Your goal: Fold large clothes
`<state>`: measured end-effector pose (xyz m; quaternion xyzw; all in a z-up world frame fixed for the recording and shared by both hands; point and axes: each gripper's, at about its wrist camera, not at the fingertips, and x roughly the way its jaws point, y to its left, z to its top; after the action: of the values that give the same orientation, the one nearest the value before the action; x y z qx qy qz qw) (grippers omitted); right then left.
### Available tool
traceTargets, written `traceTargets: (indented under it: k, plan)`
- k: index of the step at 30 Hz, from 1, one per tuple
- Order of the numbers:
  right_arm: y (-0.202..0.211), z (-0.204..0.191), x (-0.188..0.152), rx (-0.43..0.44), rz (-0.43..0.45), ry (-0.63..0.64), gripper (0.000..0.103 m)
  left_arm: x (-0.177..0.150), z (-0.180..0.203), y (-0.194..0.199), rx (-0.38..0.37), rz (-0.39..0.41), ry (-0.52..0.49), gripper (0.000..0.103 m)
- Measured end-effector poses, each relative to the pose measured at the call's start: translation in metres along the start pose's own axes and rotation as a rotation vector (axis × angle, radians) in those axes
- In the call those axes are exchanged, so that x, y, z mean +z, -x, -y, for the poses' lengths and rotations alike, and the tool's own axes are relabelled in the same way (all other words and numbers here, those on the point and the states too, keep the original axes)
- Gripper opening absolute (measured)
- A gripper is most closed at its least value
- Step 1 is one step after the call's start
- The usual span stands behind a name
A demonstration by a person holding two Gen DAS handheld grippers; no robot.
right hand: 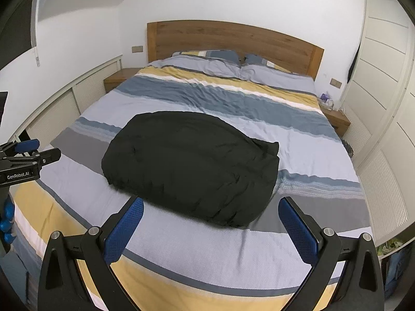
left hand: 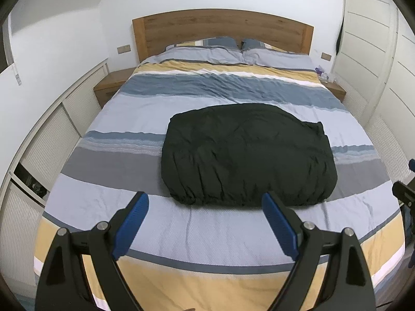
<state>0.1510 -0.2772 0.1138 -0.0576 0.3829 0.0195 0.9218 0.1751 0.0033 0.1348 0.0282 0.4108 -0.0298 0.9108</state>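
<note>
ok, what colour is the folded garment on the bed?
Black, plain with no pattern; the folded garment shows best in the left wrist view.

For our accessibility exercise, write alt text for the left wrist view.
A black garment lies folded into a bundle on a striped bed, just beyond the open, empty left gripper. A wooden headboard stands behind the pillows.

Left gripper (right hand: 26, 155) is being cut off by the left edge of the right wrist view; fingertips partly out of frame. Right gripper (left hand: 404, 191) is being clipped at the right edge of the left wrist view. Small items on the far-right nightstand (right hand: 327, 101) are being rendered too small to identify. Underside of the dark garment (left hand: 246, 155) is being hidden.
</note>
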Motion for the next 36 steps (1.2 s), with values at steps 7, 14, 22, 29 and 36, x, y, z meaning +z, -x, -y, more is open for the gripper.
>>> traceTargets:
  k: [7,14,22,29,36]
  plan:
    - [-0.004,-0.007,-0.004,-0.007,-0.014,-0.002,0.102,-0.006,0.002,-0.010,-0.012,-0.026,-0.011,0.090]
    - [-0.021,-0.008,-0.011,-0.014,-0.049,-0.012,0.102,-0.018,-0.008,-0.041,-0.054,-0.109,0.010,0.090]
    - [-0.070,0.014,-0.026,-0.004,-0.131,-0.096,0.102,-0.037,-0.052,-0.103,-0.115,-0.226,0.148,0.090]
    - [-0.141,0.062,-0.046,0.002,-0.228,-0.217,0.102,-0.032,-0.111,-0.185,-0.197,-0.257,0.319,0.090]
    - [-0.202,0.119,-0.052,0.010,-0.252,-0.366,0.102,-0.004,-0.140,-0.267,-0.246,-0.291,0.371,0.090]
